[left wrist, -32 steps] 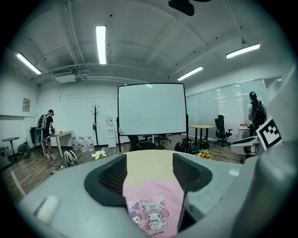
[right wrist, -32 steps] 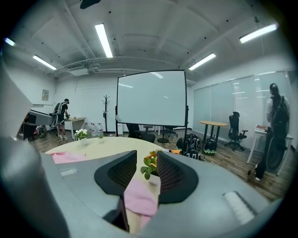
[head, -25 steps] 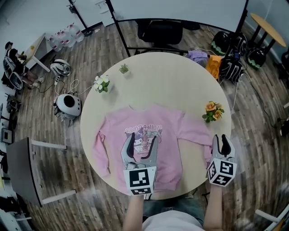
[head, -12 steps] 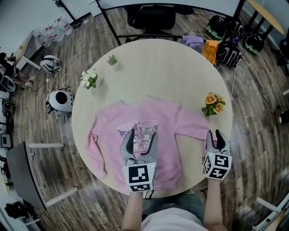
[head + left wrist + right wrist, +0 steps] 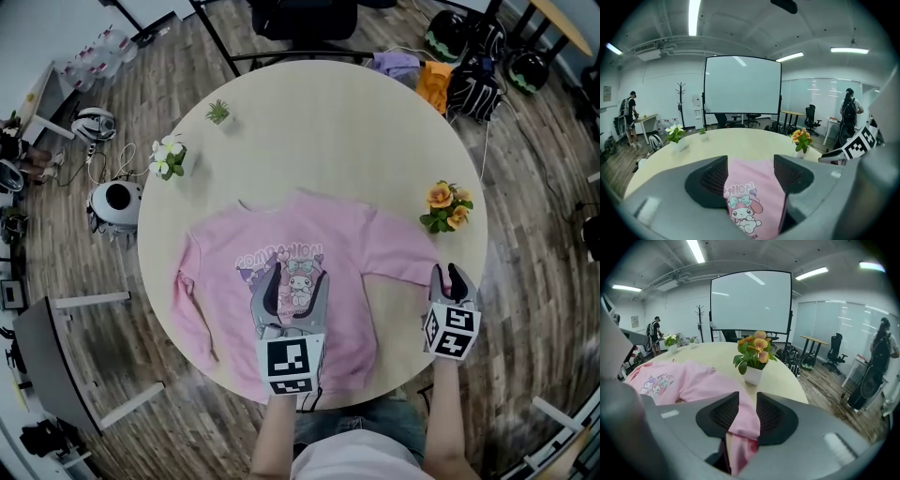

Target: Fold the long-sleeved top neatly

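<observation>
A pink long-sleeved top (image 5: 309,239) with a cartoon print lies flat, front up, on the round beige table (image 5: 337,131). My left gripper (image 5: 298,277) hovers open over the print near the hem, and the top (image 5: 751,197) shows between its spread jaws (image 5: 750,171). At the table's right edge my right gripper (image 5: 447,273) is shut on the end of the right sleeve (image 5: 405,259). Pink cloth (image 5: 740,427) is pinched between that gripper's jaws (image 5: 746,411). The left sleeve (image 5: 187,305) lies along the table's left edge.
A pot of orange flowers (image 5: 445,208) stands just beyond the right gripper. White flowers (image 5: 167,156) and a small green plant (image 5: 218,112) stand at the far left. A chair (image 5: 302,17) and bags (image 5: 469,80) are on the floor behind the table.
The right gripper's jaws have drawn together on the sleeve end. The left gripper stays open over the print. The head view has shifted a little.
</observation>
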`<state>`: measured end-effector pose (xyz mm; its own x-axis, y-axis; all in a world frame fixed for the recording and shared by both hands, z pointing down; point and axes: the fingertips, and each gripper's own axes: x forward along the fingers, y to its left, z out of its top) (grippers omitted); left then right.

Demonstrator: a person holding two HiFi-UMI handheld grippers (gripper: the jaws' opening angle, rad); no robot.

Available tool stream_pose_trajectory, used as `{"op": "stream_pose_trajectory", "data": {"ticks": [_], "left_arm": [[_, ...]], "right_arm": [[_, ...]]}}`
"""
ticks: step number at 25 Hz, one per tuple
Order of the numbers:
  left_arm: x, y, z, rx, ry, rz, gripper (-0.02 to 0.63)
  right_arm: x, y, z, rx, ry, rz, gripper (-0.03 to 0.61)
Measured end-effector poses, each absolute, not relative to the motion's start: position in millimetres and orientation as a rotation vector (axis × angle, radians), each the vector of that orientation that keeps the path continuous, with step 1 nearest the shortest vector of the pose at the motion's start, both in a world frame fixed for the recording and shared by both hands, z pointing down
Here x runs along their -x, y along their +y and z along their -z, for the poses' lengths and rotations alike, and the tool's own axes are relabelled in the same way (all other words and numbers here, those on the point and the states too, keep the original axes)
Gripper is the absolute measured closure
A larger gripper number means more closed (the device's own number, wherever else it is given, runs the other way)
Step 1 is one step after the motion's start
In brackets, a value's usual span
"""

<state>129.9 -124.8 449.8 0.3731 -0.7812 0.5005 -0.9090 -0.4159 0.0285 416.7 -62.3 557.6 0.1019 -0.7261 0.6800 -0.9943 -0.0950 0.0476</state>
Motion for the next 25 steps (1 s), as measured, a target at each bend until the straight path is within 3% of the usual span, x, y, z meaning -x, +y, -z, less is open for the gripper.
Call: {"op": "stream_pose_trajectory", "data": {"ticks": [16,20,23,25], "left_arm": [[-133.8,-128.9,-478.7,-2.306,-1.434,-0.663,0.316],[-133.2,-128.2,-481.8,-2.296,-1.435,-0.665,0.316],[-133.3,-126.3,-480.7,-2.294,-1.438,-0.662,0.316],[-132.9,-124.9,-478.5,-2.296,-1.443,-0.658,0.316]], "right_arm": [[-433.4,-60.2,-613.6,-1.729,-1.55,-0.841,0.435],[-429.4,-61.1,-615.8,-1.699,-1.578,-0.854,0.467],[-426.1,-60.6,-616.1,-1.677,-1.585,-0.836,0.541],[-425.5,-60.3,-613.1,-1.682,-1.588,-0.828,0.543]]}}
